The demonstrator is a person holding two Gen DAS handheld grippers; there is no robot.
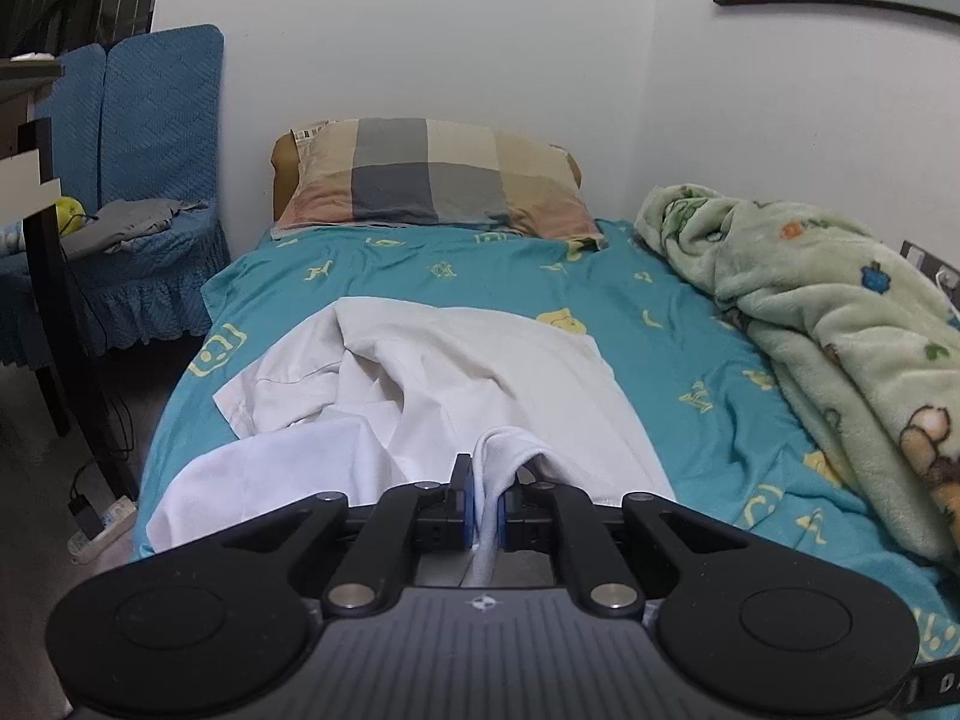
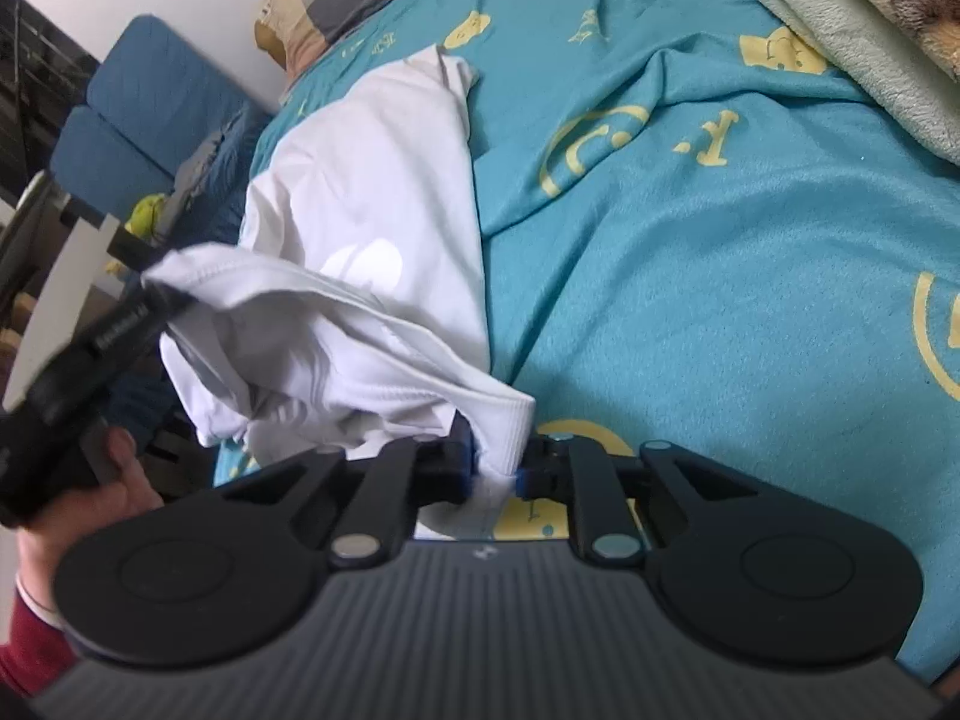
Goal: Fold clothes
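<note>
A white garment (image 1: 456, 372) lies rumpled on the teal bed sheet (image 1: 660, 330), reaching from the near edge toward the pillow. My left gripper (image 1: 486, 504) is shut on a raised fold of its near hem, with cloth pinched between the blue pads. In the right wrist view the same garment (image 2: 372, 192) sags between both tools. My right gripper (image 2: 495, 468) is shut on its ribbed white hem. The left gripper (image 2: 150, 294) shows at the left, blurred, holding another part of that hem, with a person's hand (image 2: 120, 480) behind it.
A checked pillow (image 1: 432, 174) lies at the head of the bed against the white wall. A green fleece blanket (image 1: 810, 300) is heaped along the right side. A blue covered chair (image 1: 144, 138) with grey clothes stands left of the bed, and a power strip (image 1: 99, 525) lies on the floor.
</note>
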